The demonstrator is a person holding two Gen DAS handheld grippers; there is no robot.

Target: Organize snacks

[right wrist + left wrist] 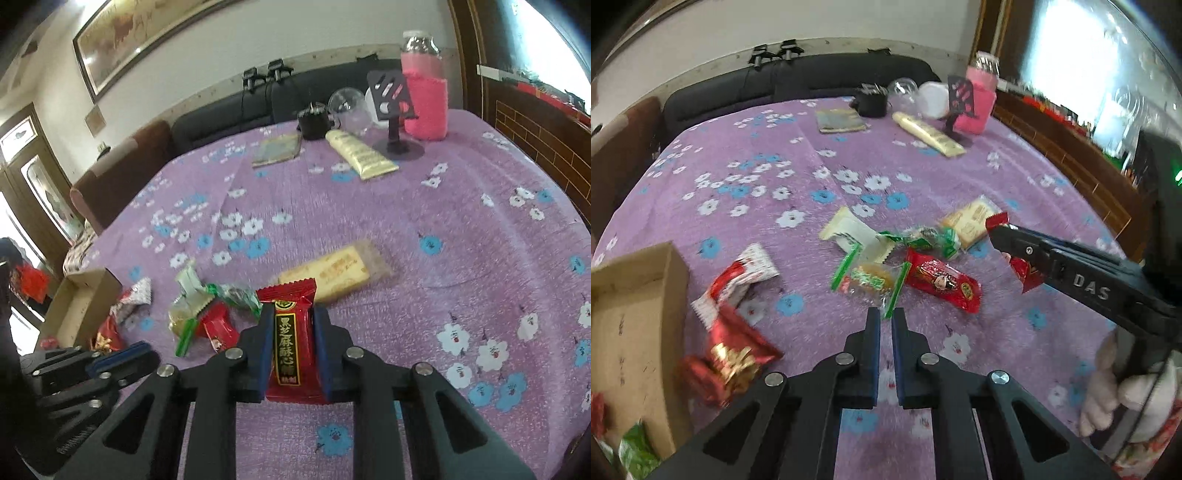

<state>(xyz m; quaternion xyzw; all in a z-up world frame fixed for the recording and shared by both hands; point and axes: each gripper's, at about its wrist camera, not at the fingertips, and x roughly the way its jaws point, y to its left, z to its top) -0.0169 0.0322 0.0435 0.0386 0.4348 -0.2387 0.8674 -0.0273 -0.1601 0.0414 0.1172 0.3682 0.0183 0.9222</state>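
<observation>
Right gripper [291,354] clamps a red sesame candy packet [293,332] above the purple floral tablecloth [461,240].

The left gripper [885,325] hangs nearly closed and empty, just near of the loose snack pile [905,258]. A cardboard box [631,332] sits at the table's left edge; open cloth stretches right and far toward a pink-sleeved jar [424,107].

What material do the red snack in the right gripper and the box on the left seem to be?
Red snack packet: likely glossy plastic film, since it shines and has crimped, serrated ends; held in the right gripper.
Box: plain brown cardboard, matte, with a raw edge showing its thickness.
</observation>
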